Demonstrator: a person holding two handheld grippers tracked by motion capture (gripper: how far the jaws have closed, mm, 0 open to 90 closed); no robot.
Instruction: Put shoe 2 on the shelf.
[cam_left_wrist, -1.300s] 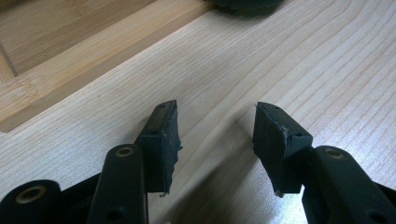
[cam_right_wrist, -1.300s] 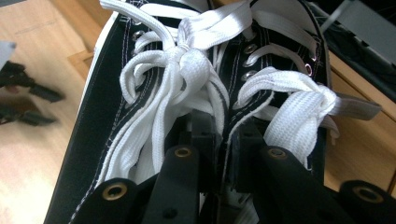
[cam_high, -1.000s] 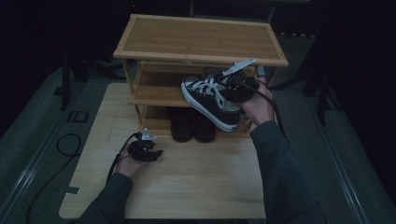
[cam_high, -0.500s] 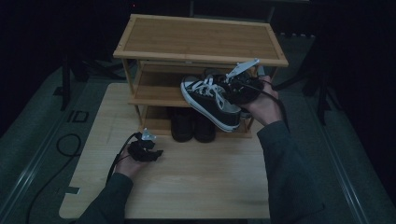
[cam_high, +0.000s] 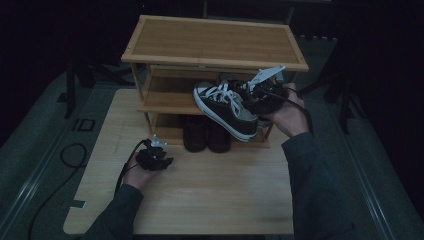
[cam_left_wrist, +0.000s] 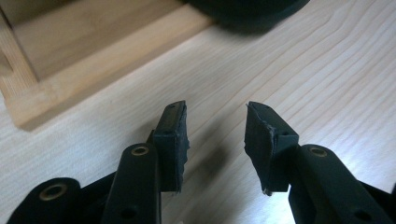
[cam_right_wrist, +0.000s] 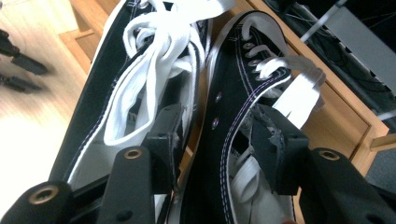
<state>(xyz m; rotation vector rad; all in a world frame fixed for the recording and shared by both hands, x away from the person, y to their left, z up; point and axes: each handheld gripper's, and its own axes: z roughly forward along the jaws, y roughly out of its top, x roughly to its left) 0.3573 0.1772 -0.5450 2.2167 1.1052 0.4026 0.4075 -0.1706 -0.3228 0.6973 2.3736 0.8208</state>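
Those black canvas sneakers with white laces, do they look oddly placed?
Yes. The pair of black canvas sneakers with white laces hangs tilted, toes sticking out past the wooden shoe rack, with the right gripper straddling their inner sides. The dark shoes below stand neatly.

Pale wooden table (cam_high: 210, 200), bamboo shoe rack (cam_high: 215, 45) standing at its far edge, pair of dark shoes (cam_high: 206, 134) on the rack's bottom shelf, cable (cam_high: 70, 155) on the grey floor (cam_high: 30, 165) at the left

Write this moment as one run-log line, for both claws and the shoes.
left claw: just closing, nothing between, over table | right claw: just opening, inner walls of sneakers between, at rack middle shelf | grip: unclear
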